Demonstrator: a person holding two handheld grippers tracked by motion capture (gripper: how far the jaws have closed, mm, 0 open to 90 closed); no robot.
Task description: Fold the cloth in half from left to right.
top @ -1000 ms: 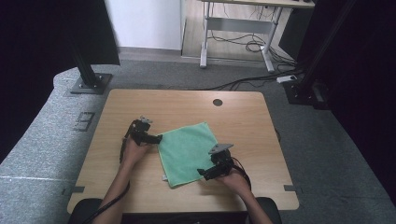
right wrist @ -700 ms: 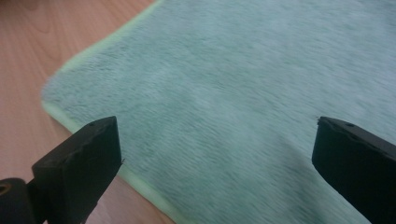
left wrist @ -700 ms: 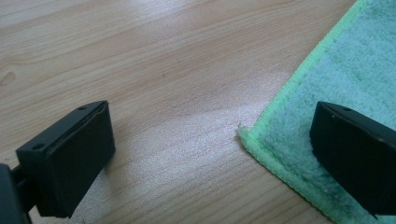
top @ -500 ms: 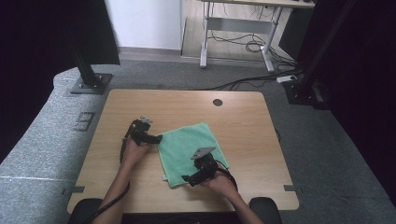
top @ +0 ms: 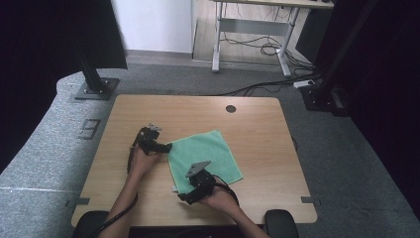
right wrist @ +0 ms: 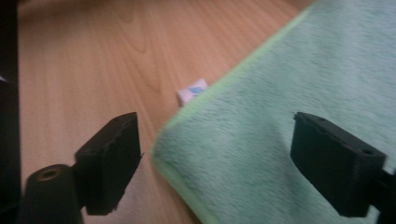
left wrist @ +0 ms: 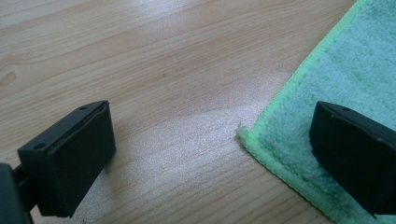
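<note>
Grey carpet surrounds a light wooden desk with rounded corners; a second, metal-legged desk stands against the far wall.

High view: a square mint-green microfibre cloth lies flat near the desk's middle, turned slightly askew. The left claw rests at the cloth's left corner, held by the left hand. The right claw sits at the cloth's near corner, with the right hand behind it; a grey three-cornered plate tops that gripper.

Left gripper view: jaws stand wide apart. One jaw rests over bare wood, the other over the cloth's pile. The cloth corner with its brighter stitched hem lies between them, not pinched.

Right gripper view: frame somewhat blurred. Jaws apart, having just been closing; the cloth's hemmed corner lies between them, one jaw over wood, the other over the fabric, pads not pressing. A small white care label with blue print pokes out from the cloth's edge just beyond.
</note>
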